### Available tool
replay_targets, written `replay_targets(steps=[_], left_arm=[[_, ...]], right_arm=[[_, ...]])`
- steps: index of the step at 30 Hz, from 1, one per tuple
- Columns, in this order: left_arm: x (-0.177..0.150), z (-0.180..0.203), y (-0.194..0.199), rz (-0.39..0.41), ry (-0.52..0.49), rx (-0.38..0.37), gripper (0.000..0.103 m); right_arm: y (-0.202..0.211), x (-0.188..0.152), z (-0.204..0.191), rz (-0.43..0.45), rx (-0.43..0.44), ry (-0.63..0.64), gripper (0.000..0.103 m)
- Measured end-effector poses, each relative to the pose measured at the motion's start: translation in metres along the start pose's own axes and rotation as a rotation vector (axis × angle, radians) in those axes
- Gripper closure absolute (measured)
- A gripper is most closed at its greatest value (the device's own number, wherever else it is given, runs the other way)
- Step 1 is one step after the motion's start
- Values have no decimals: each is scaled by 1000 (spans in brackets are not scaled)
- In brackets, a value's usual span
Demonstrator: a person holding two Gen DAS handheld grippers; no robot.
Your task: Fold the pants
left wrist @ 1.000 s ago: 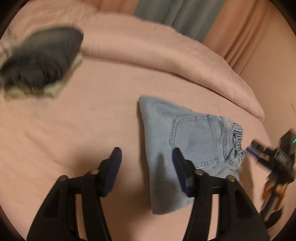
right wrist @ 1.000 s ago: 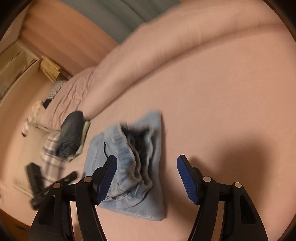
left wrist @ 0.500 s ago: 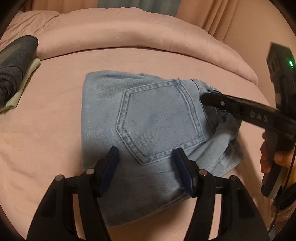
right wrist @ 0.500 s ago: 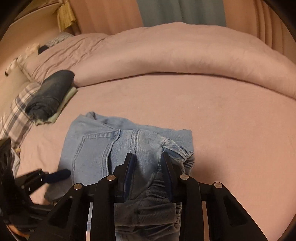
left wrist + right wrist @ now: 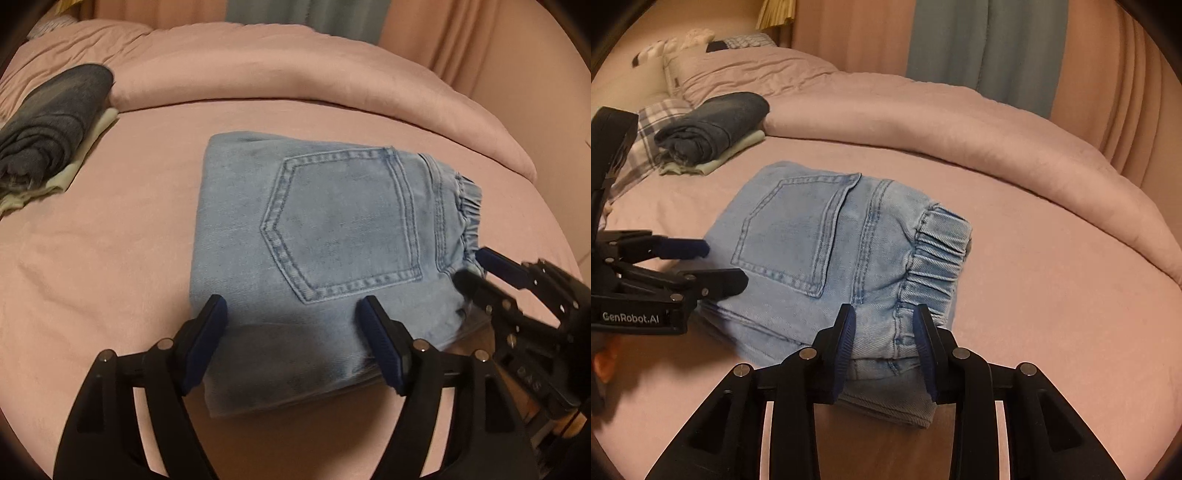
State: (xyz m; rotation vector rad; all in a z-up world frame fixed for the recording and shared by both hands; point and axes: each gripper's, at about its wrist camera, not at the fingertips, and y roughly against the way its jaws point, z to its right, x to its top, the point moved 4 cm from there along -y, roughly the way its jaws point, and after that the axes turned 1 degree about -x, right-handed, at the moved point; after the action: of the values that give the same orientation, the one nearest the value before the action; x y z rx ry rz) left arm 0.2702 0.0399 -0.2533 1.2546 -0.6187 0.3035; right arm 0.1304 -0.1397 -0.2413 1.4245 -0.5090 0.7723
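Observation:
The light blue jeans point(image 5: 325, 254) lie folded into a compact bundle on the pink bed, back pocket up, elastic waistband at the right; they also show in the right wrist view point(image 5: 831, 251). My left gripper point(image 5: 293, 312) is open, its fingers straddling the near edge of the bundle. My right gripper point(image 5: 884, 325) is partly open around the waistband corner, its pads close to the cloth on both sides; it also shows in the left wrist view point(image 5: 476, 267), at the bundle's right edge.
A folded dark denim garment on a pale green one point(image 5: 51, 129) lies at the far left of the bed point(image 5: 92, 258). A rolled pink duvet point(image 5: 295, 74) runs along the back. Pillows and a plaid cloth point(image 5: 650, 125) lie at the far left.
The right gripper has opened somewhat at the waistband and the bundle now lies flatter and neater. The left gripper has drawn back slightly, still open over the near edge.

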Motion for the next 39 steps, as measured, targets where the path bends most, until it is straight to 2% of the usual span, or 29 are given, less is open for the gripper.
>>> replay_targets(steps=[1,2,3,4,5,8,10,13,16,18,21,28,39], left_arm=[[3,2,2,-7,14,20,28],[5,4,8,-4,23,42,28],[4,3,17,3,31,67,22],[4,3,24,7,36,85,14],[2,2,33,16,43,102,11],[-4,-2,59,43,73,131,2],[-5,-3,79,54,85,168,1],[-12,-8,114,90,107,187,1],[-14,-8,143,84,124,174,1],[-15,-7,156,78,116,205,1],[-21,-2,176,72,86,254,1],[-35,12,215,70,73,229,1],[-44,33,240,99,32,240,1]], right_arm=[[2,4,2,-30,30,-30,58],[8,8,4,-41,34,-58,55],[13,9,5,-43,35,-76,51],[21,10,7,-46,50,-103,39],[28,10,8,-49,71,-135,30],[48,8,3,-62,94,-152,26],[63,7,-5,-63,85,-143,24],[87,7,-9,-51,73,-149,8],[106,11,-13,-21,44,-148,8],[115,13,-15,-27,14,-152,8],[126,12,-17,-44,29,-177,8],[160,5,-19,-47,44,-223,8],[190,-1,-23,-29,86,-244,8]])
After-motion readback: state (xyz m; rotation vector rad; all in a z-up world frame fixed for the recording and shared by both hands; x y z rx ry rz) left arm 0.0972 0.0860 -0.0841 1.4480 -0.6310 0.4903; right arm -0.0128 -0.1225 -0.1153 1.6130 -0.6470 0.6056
